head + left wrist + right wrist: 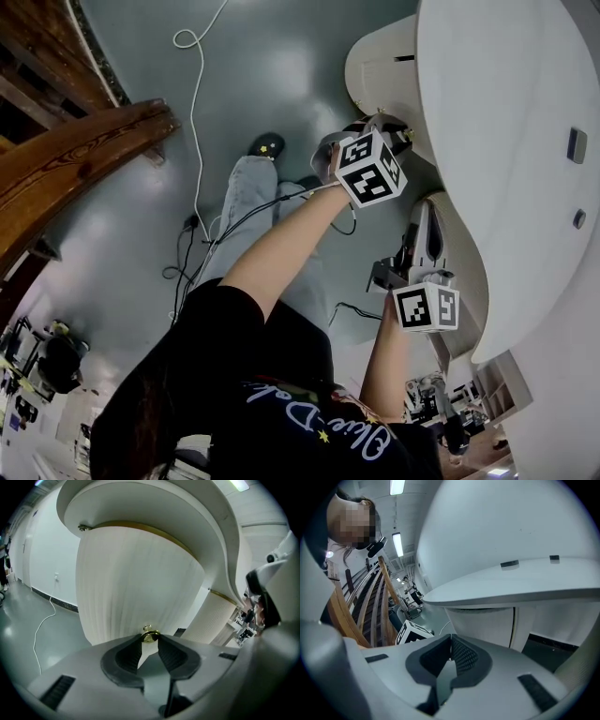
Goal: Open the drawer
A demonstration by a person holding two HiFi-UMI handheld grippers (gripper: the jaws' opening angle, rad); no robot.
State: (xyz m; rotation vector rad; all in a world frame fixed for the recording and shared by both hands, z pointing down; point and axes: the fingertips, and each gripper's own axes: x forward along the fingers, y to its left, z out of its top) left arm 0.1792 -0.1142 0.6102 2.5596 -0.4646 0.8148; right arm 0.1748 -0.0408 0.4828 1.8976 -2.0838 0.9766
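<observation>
Right gripper point(451, 636), jaws together with nothing between them, facing a white curved counter point(511, 578); wooden railing point(370, 606) at left.

White curved ribbed drawer front point(136, 588): upright, fine vertical fluting, thin brass trim along top edge, which sits close under overhang of white rounded counter point(154, 508). Open or shut: can't tell. Small round brass knob point(149, 636) low on front, btwn tips of fingers point(130, 654) of left gripper point(149, 639), touching both.
</observation>
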